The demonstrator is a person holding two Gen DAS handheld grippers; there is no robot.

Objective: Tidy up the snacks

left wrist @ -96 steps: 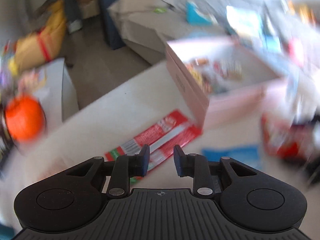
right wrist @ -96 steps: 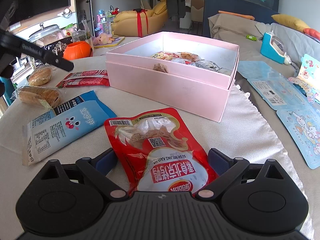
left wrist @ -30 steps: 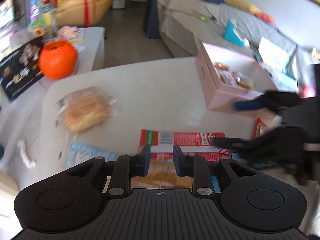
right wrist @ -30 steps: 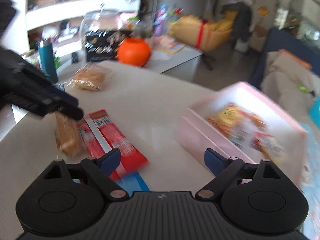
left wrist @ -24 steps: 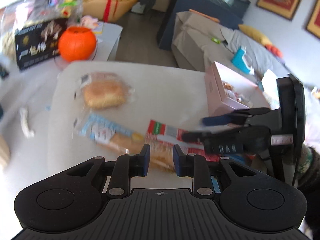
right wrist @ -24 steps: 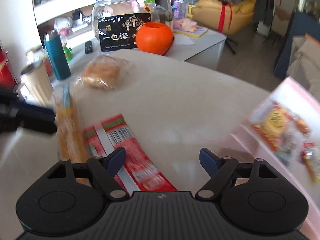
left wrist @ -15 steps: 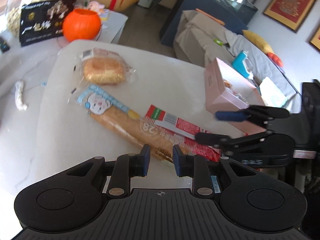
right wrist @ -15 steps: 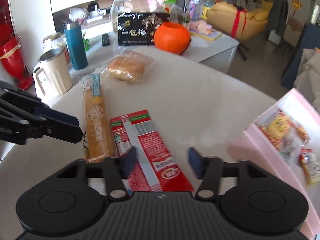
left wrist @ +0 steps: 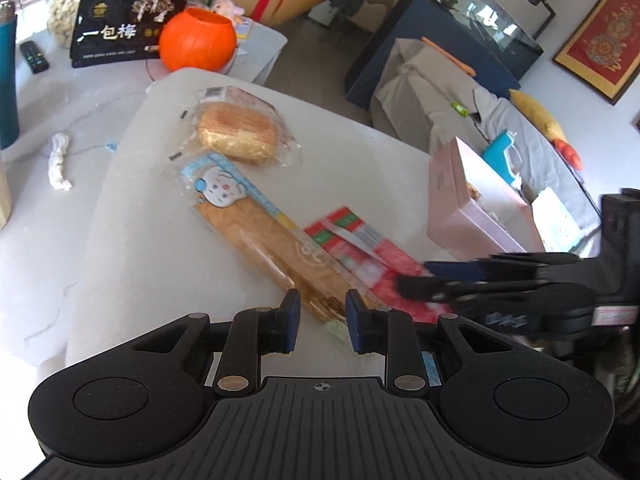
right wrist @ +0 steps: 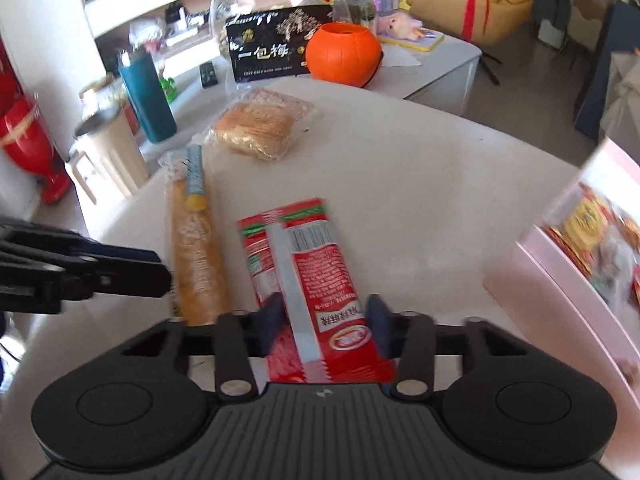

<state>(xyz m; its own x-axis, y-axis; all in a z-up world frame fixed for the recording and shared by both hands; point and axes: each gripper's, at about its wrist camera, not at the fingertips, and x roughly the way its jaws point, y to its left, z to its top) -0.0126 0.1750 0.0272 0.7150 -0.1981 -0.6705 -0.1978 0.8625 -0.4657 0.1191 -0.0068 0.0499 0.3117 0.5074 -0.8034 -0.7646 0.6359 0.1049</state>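
A long bread stick packet (left wrist: 260,232) (right wrist: 196,256) lies on the white table (left wrist: 140,240). My left gripper (left wrist: 320,320) (right wrist: 160,268) is shut on its near end. Beside it lies a flat red snack packet (left wrist: 360,252) (right wrist: 304,264). The jaws of my right gripper (right wrist: 326,316) (left wrist: 416,280) are closing, and the pads press on the packet's near end from both sides. A wrapped round bun (left wrist: 238,130) (right wrist: 256,126) sits farther back. The open pink box (left wrist: 472,208) (right wrist: 560,280) to the right holds several snacks.
An orange pumpkin bowl (left wrist: 196,40) and a black snack bag (left wrist: 120,28) stand on a side table behind. A teal bottle (right wrist: 146,96) and a cream mug (right wrist: 108,152) stand off the table's left edge. A sofa with blue items lies beyond the box.
My right gripper's jaws have come together from wide apart onto the red packet. My left gripper has rolled and brought the bread stick down flat on the table.
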